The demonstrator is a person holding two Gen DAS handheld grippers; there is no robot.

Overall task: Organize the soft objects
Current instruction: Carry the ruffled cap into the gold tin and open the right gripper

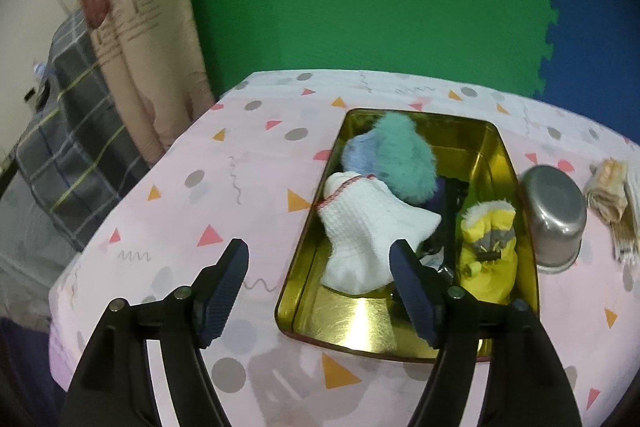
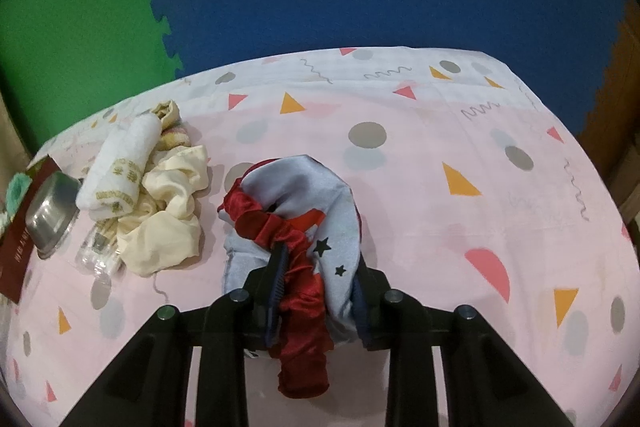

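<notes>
A gold tin [image 1: 360,323] stands open on the pink patterned tablecloth [image 1: 180,187]. In it lie a teal fluffy ball [image 1: 404,155], a pale blue fluffy piece [image 1: 358,153], a white knit cloth [image 1: 360,235] and a small yellow garment [image 1: 488,251]. My left gripper [image 1: 320,251] hangs open over the tin's near left edge, and its right finger overlaps the white cloth without pinching it. My right gripper [image 2: 316,267] is shut on a red satin scrunchie [image 2: 296,291] and a pale blue star-print cloth [image 2: 332,211], bunched together between its fingers.
An upturned steel bowl [image 1: 556,215] and folded towels [image 1: 608,195] sit right of the tin. The right wrist view shows a rolled white towel [image 2: 124,167], a cream cloth [image 2: 168,215], a clear plastic piece [image 2: 96,255], the bowl [image 2: 52,211] and a dark red lid [image 2: 20,251].
</notes>
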